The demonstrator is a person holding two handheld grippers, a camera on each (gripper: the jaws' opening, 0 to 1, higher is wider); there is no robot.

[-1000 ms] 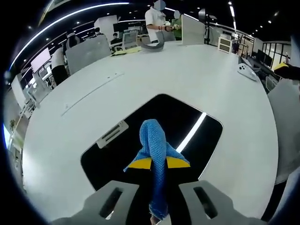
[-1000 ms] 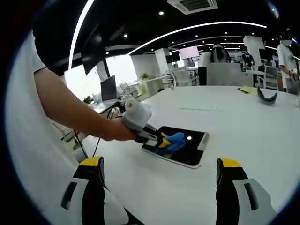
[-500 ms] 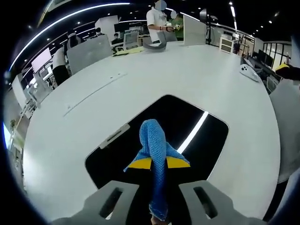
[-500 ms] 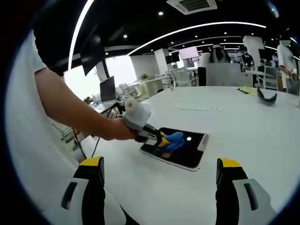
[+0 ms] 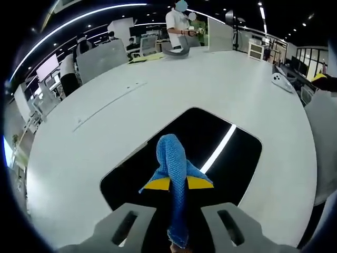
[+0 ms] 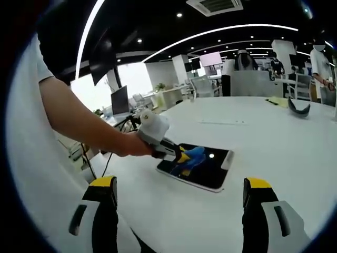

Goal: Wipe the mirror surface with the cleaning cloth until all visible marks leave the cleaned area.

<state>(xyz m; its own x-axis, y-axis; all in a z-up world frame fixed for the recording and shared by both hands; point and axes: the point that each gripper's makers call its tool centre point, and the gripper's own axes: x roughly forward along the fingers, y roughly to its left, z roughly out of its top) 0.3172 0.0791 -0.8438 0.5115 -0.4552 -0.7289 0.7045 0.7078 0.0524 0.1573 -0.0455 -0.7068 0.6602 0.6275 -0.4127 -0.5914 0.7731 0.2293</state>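
One mirror (image 5: 210,137) lies flat on the white table (image 5: 95,126), a dark rounded slab that throws back a ceiling light as a bright streak. In the right gripper view the mirror (image 6: 202,167) sits well out from the table's near edge, all four corners on the surface, so a sideways push has nothing to tip it off.

On the mirror's near part rests the cloth (image 5: 172,158), a blue knitted strip. The left gripper (image 5: 178,183) has its yellow-tipped jaws pinched on the cloth's middle, leaving a bunched loop ahead of them as the pad that meets the glass. Held like that, I judge, the hard tips stay back from the mirror while the soft fold does the rubbing. From the right gripper view the left gripper (image 6: 181,157) comes in low and slanted over the mirror's near-left corner, the cloth (image 6: 192,156) pressed under its nose, with a bare forearm (image 6: 79,124) behind it; the slant looks meant to bear down on the pad.

Whether any marks remain on the mirror I cannot tell: the glass reads as plain black.

Nearer than the mirror, the right gripper (image 6: 179,211) hangs over bare table with its jaws spread wide and nothing between them, kept well apart from the mirror, presumably as a watcher.

Beyond the mirror, at the table's far side, people (image 5: 179,21) stand among chairs and screens.
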